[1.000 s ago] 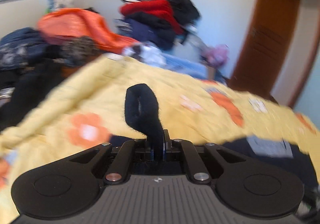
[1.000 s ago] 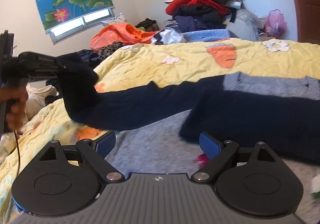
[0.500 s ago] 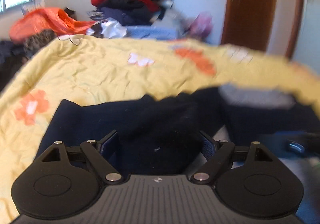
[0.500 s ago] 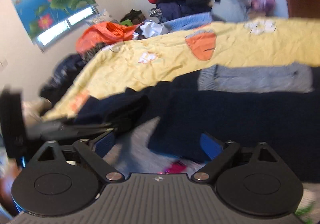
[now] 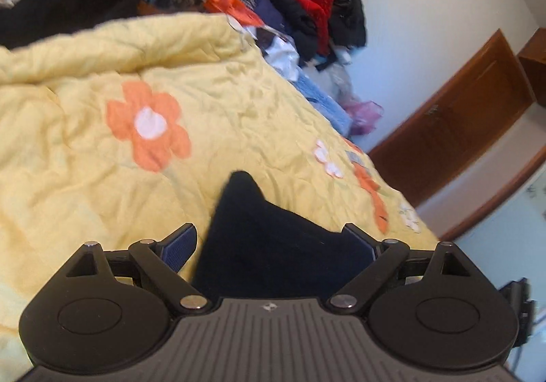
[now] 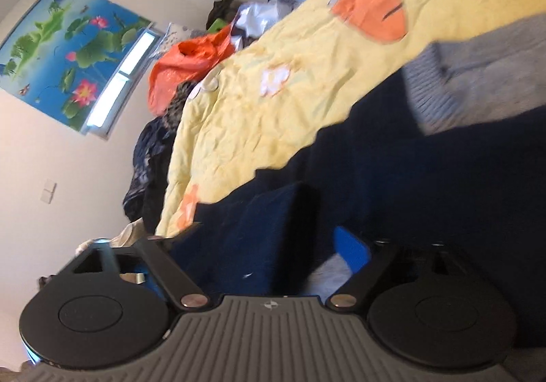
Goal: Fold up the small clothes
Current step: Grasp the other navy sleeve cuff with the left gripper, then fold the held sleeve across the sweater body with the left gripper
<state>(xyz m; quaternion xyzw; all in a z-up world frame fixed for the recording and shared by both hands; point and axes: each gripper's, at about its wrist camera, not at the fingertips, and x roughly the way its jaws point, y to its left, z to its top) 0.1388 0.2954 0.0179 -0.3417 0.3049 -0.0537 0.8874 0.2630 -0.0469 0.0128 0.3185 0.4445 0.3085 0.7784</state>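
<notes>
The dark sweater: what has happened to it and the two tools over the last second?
The left gripper let go of the sleeve it pinched, and its fingers have just been opening; they now stand wide over the navy sweater. The right gripper rolled sideways and its fingers have just been closing around a fold. The yellow quilt and clothes pile stayed put.

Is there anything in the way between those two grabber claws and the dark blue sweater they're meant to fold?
Nothing visible. The navy sweater already lies between the open fingers of the left gripper, whose jaws have just been opening. In the right wrist view a fold of it sits between the fingers of the right gripper, whose jaws have just been closing.
</notes>
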